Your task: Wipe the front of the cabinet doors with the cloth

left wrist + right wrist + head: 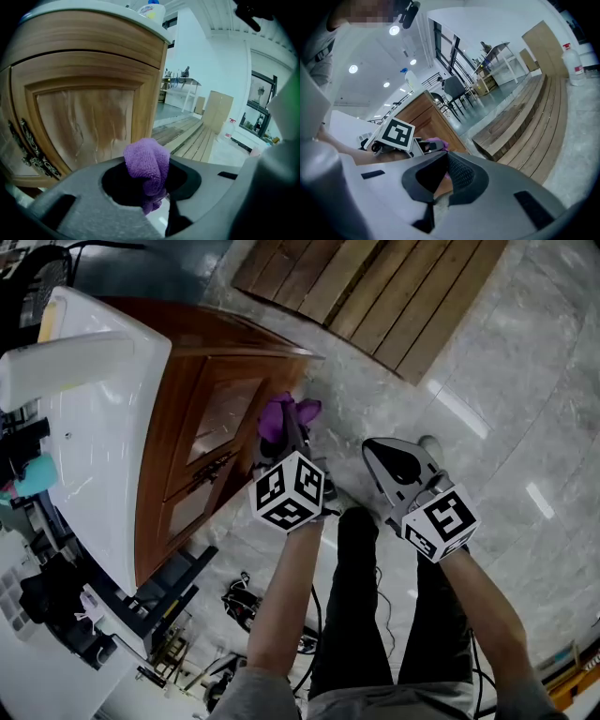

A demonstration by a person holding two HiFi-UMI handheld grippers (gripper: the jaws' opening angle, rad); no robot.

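Left gripper [285,430] is clamped on the purple cloth [289,413], a wad bunched between the jaws at centre of our head view. We see it just beside the wooden cabinet door [208,432], near the cabinet's right edge; we can't tell if it touches. Right gripper [380,454] sits right of centre over the marble floor [487,381], jaws closed, gripping nothing.

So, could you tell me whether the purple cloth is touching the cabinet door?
Cannot tell. In the left gripper view the cloth, held by the left gripper, overlaps the cabinet door; no contact or gap shows plainly.
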